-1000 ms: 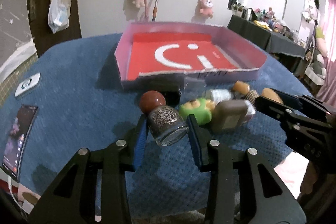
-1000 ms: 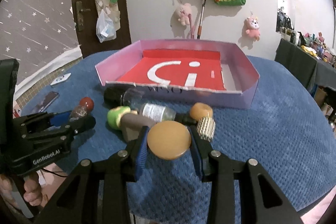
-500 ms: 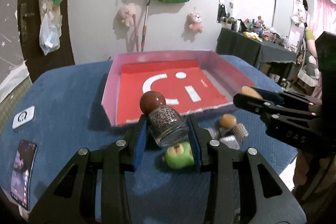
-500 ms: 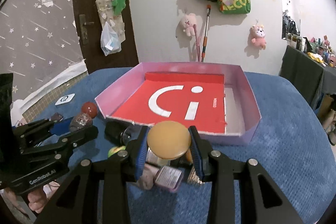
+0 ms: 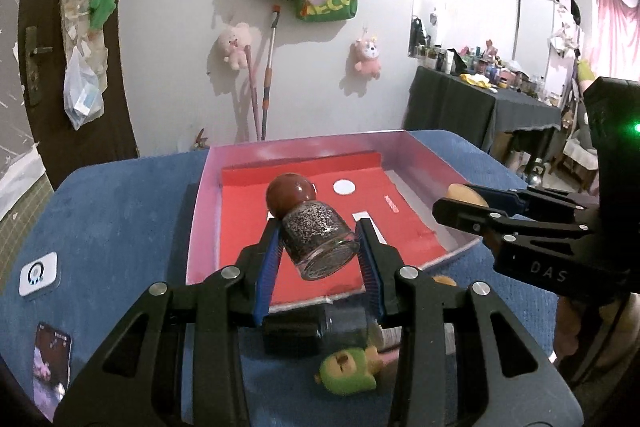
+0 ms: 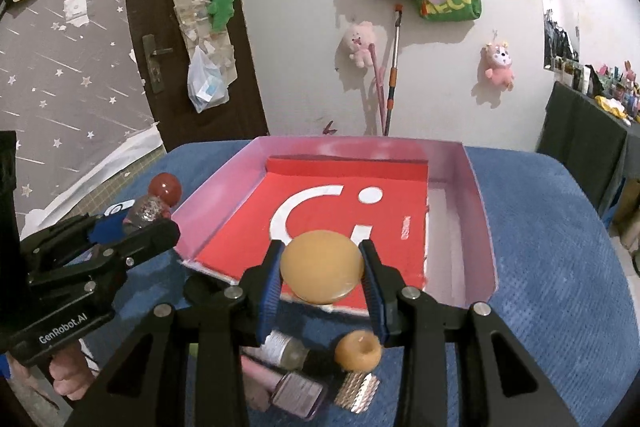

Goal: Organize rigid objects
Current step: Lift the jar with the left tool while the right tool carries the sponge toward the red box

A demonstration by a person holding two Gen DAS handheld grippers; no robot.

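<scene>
My left gripper [image 5: 319, 241] is shut on a glitter-filled glass bottle [image 5: 316, 239] with a round red cap, held tilted above the near part of the pink box [image 5: 200, 211] with a red bottom. My right gripper [image 6: 322, 265] is shut on a tan round disc [image 6: 322, 267], held over the box's near wall [image 6: 476, 279]. In the right wrist view the left gripper [image 6: 120, 231] with the bottle [image 6: 150, 211] is at the left. The right gripper [image 5: 460, 201] shows at the right of the left wrist view.
On the blue cloth before the box lie a green toy [image 5: 348, 373], a dark bottle [image 5: 296, 325], a clear bottle [image 6: 284, 347], a pink flat bottle [image 6: 288, 387], a tan ring-shaped piece [image 6: 357, 350] and a ridged metal piece [image 6: 357, 389]. A phone [image 5: 52, 363] and a white tag [image 5: 38, 274] lie at the left.
Both grippers have risen and moved forward with their loads, from over the pile of objects to above the box's near edge. The pile now lies below and behind the fingers.
</scene>
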